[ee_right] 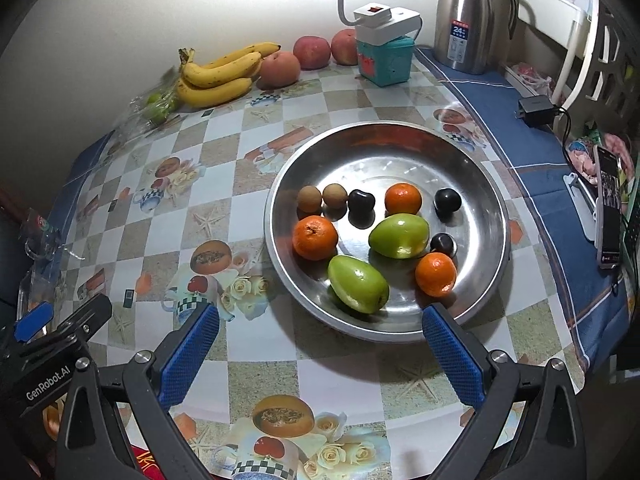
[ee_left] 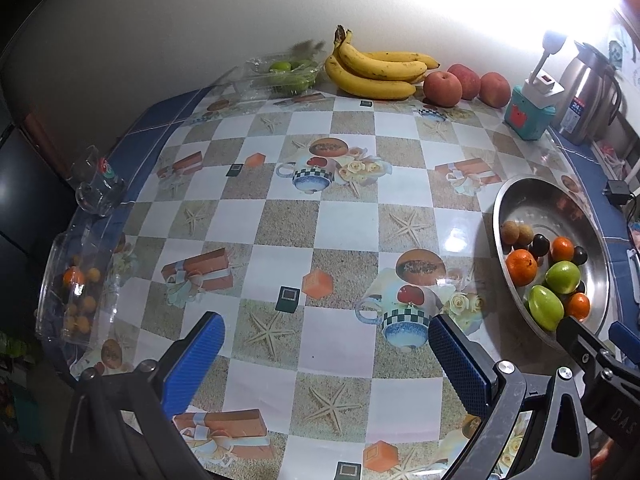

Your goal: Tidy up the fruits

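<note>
Fruit lies mostly in the steel bowl [ee_right: 384, 148], straight ahead of the right gripper [ee_right: 320, 324], whose blue pads are spread wide and hold nothing, their tips just short of the bowl's near rim. Nearest that rim sit a green fruit [ee_right: 357, 284] and an orange [ee_right: 435, 274]; behind them come a second green fruit [ee_right: 399, 235], another orange [ee_right: 315, 237], a third orange [ee_right: 403, 199], three dark plums and two small brown fruits [ee_right: 309, 199], all loosely spaced with bare steel at the bowl's far side.

The left gripper [ee_left: 325, 330] hangs over the table's [ee_left: 348, 220] open middle, jaws also wide apart and empty, the bowl off to its right. A broad stretch of checked cloth lies free between it and the far wall. At the left edge a clear tray [ee_left: 66, 280] holds small orange fruits, and a glass [ee_left: 94, 188] stands farther along that edge.

Along the wall lie a clear pack of green fruit [ee_left: 286, 70], bananas [ee_left: 376, 70] and three apples [ee_left: 442, 88], touching in a row. A teal box [ee_left: 528, 114] and a steel flask [ee_right: 464, 16] stand at the far right corner; a phone [ee_right: 610, 208] leans past the right edge.
</note>
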`<state>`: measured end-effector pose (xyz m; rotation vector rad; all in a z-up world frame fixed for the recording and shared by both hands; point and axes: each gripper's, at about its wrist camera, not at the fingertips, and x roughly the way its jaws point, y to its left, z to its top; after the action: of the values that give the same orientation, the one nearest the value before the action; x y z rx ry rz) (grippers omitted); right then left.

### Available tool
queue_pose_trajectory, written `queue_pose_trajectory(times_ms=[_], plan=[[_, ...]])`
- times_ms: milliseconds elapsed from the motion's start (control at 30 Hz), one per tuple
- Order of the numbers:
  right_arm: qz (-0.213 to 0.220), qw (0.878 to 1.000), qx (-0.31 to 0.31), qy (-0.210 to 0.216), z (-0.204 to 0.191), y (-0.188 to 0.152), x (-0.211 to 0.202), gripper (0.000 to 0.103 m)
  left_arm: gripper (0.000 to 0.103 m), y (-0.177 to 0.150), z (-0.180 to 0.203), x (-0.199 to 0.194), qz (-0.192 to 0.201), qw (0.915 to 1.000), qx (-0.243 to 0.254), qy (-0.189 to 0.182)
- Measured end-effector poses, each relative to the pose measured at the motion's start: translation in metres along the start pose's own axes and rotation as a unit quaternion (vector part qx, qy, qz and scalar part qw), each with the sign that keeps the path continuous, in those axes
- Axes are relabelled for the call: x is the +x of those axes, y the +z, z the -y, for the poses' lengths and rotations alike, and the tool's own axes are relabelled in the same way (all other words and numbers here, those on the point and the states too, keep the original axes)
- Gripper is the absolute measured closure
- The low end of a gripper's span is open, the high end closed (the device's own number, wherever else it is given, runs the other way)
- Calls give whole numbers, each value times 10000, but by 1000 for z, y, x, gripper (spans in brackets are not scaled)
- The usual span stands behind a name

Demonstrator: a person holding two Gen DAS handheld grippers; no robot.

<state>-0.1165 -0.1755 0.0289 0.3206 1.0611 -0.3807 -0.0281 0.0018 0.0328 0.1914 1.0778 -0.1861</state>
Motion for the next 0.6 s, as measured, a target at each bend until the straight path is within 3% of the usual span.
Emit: queue_pose_trajectory(times_ms=[600], plan=[[-73, 9999, 70, -68, 2, -1, 4, 2, 0, -1, -1, 4, -53, 10000, 16, 18]])
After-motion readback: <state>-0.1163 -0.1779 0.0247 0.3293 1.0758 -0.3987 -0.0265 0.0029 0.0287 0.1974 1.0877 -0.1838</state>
